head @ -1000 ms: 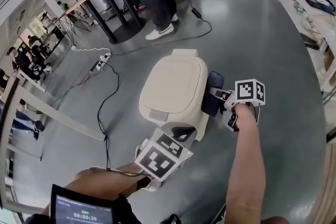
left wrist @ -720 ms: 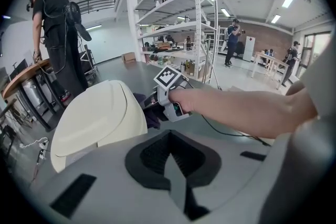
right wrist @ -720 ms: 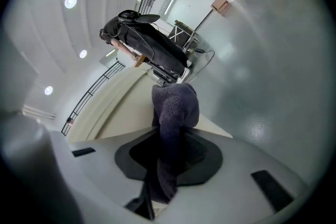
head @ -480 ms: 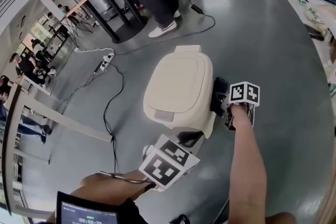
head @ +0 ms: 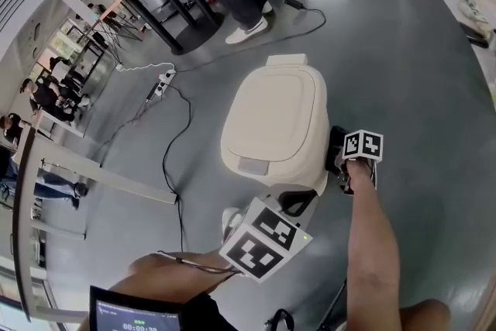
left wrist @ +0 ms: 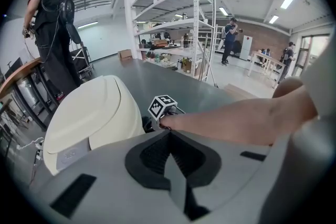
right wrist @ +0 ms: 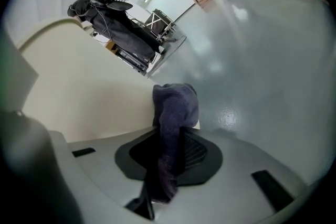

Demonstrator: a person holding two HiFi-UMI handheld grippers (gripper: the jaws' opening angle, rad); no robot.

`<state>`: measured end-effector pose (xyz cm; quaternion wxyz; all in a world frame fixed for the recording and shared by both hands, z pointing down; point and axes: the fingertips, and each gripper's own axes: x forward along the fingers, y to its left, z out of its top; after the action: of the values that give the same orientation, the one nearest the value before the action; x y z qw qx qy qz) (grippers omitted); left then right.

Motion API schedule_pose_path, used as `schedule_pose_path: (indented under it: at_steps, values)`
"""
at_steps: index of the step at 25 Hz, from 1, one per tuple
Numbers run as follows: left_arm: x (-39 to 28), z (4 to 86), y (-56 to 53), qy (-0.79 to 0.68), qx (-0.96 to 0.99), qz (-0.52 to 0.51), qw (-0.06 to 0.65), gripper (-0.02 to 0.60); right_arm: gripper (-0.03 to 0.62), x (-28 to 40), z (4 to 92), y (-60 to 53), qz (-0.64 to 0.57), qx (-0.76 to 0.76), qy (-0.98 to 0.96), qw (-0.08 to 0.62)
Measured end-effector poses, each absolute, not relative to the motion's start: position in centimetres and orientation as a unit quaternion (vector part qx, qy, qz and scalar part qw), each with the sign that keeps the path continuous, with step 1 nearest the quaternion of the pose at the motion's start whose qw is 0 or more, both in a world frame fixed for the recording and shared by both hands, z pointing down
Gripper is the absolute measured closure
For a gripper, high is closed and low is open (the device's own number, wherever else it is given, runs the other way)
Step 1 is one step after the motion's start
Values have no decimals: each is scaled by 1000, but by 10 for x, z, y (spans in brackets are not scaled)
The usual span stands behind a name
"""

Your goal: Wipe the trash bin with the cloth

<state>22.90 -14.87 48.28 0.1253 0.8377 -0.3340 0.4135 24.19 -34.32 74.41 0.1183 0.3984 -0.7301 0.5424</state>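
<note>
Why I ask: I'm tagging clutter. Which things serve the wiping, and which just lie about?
Job: bin, cloth, right gripper shut on the cloth.
Lying about: power strip, cable, shelves.

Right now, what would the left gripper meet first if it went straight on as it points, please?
Probably the right gripper, dead ahead of the left gripper's shut tongs; the bin lies left of that line. Depth is unclear.

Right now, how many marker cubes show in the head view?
2. One cube is on the left gripper, at the trash bin's near side; the other on the right gripper, beside it.
</note>
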Motion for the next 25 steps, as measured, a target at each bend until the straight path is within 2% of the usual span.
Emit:
schedule_pose_path:
  at_steps: [6, 14, 17, 20, 23, 25]
  values:
    - [223, 483, -158, -341, 836, 410, 130, 583, 519, 242, 782, -339, 574, 393, -710, 110]
    - [222, 477, -162, -346, 835, 405, 135, 584, 519, 241, 814, -320, 638, 367, -676, 51]
    - [222, 478, -166, -345, 833, 416, 121, 584, 519, 244, 814, -319, 624, 382, -678, 64]
    - [230, 465, -163, -346, 844, 398, 103, 584, 519, 253, 789, -320, 585, 416, -692, 82]
    - [240, 448, -147, -336, 862, 369, 85, 583, 519, 255, 735, -325, 542, 447, -711, 38]
    - [238, 431, -144, -339, 870, 352, 74, 583, 519, 263, 695, -320, 490, 475, -730, 38]
